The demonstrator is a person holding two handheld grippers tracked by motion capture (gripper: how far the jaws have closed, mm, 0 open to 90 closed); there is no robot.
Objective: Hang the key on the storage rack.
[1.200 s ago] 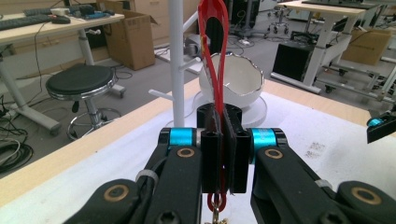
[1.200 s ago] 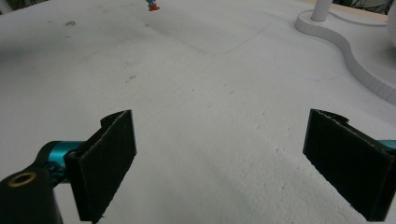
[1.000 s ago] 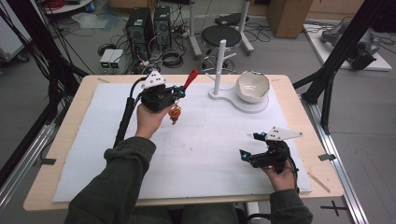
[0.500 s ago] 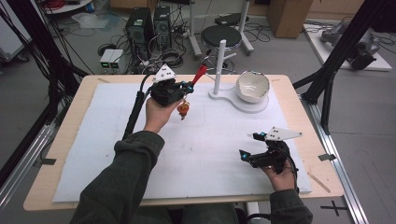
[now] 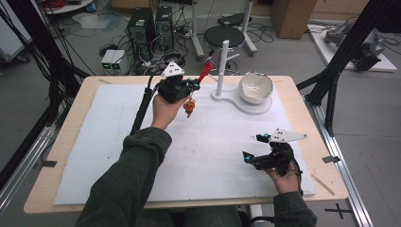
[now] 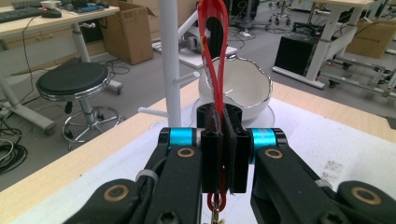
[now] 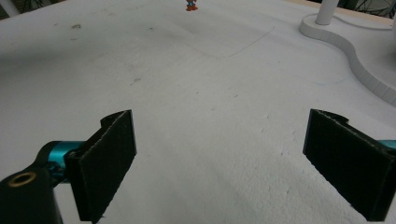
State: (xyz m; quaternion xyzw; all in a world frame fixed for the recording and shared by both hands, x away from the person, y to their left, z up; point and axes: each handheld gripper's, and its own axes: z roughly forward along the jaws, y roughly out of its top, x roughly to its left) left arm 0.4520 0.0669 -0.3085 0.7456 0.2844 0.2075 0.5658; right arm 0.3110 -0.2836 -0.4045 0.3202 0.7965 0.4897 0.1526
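A white foam sheet (image 5: 198,156) is covering most of a light wooden table (image 5: 71,123); the sheet is showing faint scuffs and pencil-like lines in the right gripper view. At the far side a white stand (image 5: 222,64) with short pegs is rising from a curved white base (image 5: 246,101), and a cracked-egg-shaped white bowl (image 5: 256,87) is sitting on that base.

The left gripper (image 5: 191,86) is being held above the far part of the sheet, just beside the stand, its jaws clenched on a red strap loop (image 6: 212,60); a small orange charm (image 5: 188,107) is dangling below it, clear of the sheet. The right gripper (image 5: 253,149) is resting low over the near right of the sheet, jaws spread wide with nothing between them.

Around the table: grey floor, a black round stool (image 5: 226,34), black computer towers (image 5: 146,26), tangled cables, cardboard boxes (image 5: 293,16), and black frame struts (image 5: 345,52) standing at both sides.
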